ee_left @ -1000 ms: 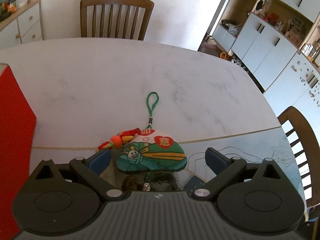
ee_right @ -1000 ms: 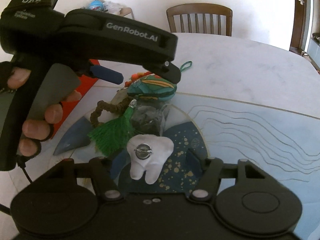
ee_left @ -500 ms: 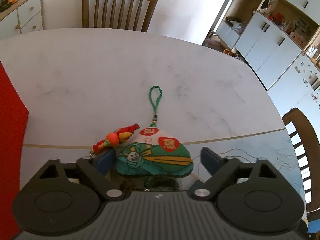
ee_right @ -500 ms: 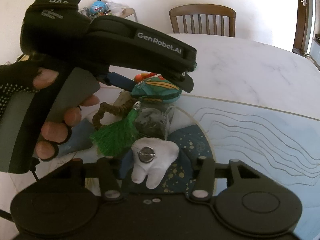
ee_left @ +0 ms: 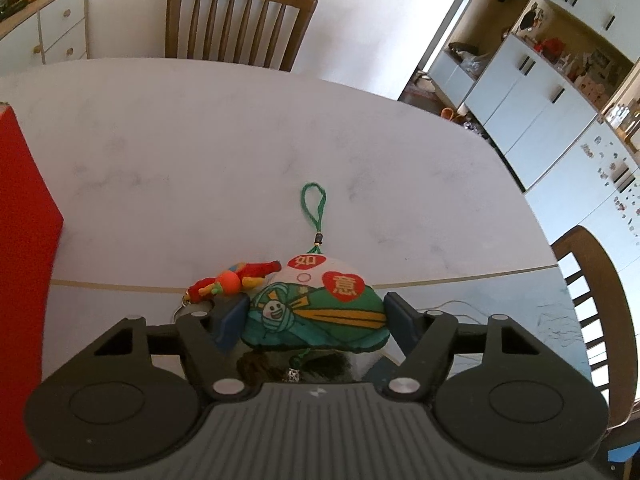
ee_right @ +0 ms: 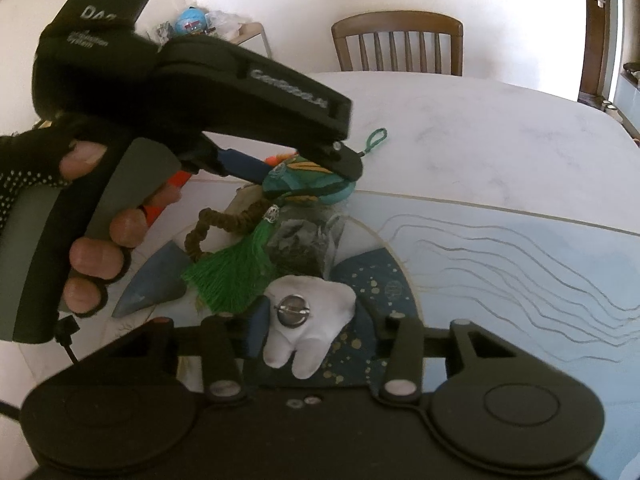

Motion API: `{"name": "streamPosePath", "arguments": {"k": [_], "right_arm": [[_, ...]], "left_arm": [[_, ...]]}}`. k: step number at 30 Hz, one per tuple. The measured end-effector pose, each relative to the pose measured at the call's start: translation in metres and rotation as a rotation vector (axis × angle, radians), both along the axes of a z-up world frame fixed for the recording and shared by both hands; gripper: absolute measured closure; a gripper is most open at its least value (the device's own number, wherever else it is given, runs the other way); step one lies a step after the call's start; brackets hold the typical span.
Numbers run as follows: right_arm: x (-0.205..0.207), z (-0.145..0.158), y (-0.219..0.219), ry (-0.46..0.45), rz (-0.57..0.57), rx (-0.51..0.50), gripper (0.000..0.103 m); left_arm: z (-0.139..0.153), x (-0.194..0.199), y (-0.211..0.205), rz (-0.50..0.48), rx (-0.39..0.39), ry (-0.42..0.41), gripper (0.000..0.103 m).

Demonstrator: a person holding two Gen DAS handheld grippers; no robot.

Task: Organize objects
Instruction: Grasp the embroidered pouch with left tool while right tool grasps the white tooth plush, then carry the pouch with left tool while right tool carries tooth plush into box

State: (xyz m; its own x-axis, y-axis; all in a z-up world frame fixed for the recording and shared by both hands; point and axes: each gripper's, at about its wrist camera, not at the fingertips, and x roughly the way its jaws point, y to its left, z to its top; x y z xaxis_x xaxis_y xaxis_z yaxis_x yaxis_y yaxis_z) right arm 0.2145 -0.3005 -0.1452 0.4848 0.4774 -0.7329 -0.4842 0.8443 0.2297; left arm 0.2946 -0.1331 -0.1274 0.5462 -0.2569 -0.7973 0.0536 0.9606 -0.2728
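Change since earlier frames: both pairs of jaws are standing narrower than a second ago; the left pads were well clear of the pouch, and the right pads were wide of the tooth.
Left gripper (ee_left: 316, 314): its jaws are closing around the green embroidered pouch (ee_left: 314, 312); the left pad is touching the pouch's edge, and the right pad is sitting just beside the other edge, contact being hard to judge.
Pouch cord: the green loop (ee_left: 314, 208) is lying ahead of the jaws on the marble table (ee_left: 240, 152).
Small red-and-orange charm (ee_left: 230, 282): it is lying just outside the left pad, beside the pouch.
Right gripper (ee_right: 316, 330): its jaws are closing with the white plush tooth (ee_right: 310, 326) between them; one blue pad is sitting against the tooth's side, while the other is hidden.
Items ahead of the right jaws: a green tassel (ee_right: 236, 268), a brown bead bracelet (ee_right: 224, 226) and a clear packet of dark material (ee_right: 306, 246) are lying between tooth and pouch.
Person's hand (ee_right: 86, 236): gloved, it is gripping the left tool's handle.
Red box (ee_left: 22, 260): it is standing far outside the left pad.
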Motion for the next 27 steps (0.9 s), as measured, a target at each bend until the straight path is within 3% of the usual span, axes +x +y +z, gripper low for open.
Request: {"name": "streamPosePath", "arguments": {"k": [15, 27], "right_arm": [[-0.017, 0.035, -0.038, -0.036, -0.074, 0.016, 0.059], [-0.037, 0.076, -0.027, -0.092, -0.09, 0.012, 0.059]], "left_arm": [[0.048, -0.052, 0.001, -0.078, 0.03, -0.081, 0.031], [0.093, -0.09, 0.03, -0.059, 0.04, -0.095, 0.031]]}}
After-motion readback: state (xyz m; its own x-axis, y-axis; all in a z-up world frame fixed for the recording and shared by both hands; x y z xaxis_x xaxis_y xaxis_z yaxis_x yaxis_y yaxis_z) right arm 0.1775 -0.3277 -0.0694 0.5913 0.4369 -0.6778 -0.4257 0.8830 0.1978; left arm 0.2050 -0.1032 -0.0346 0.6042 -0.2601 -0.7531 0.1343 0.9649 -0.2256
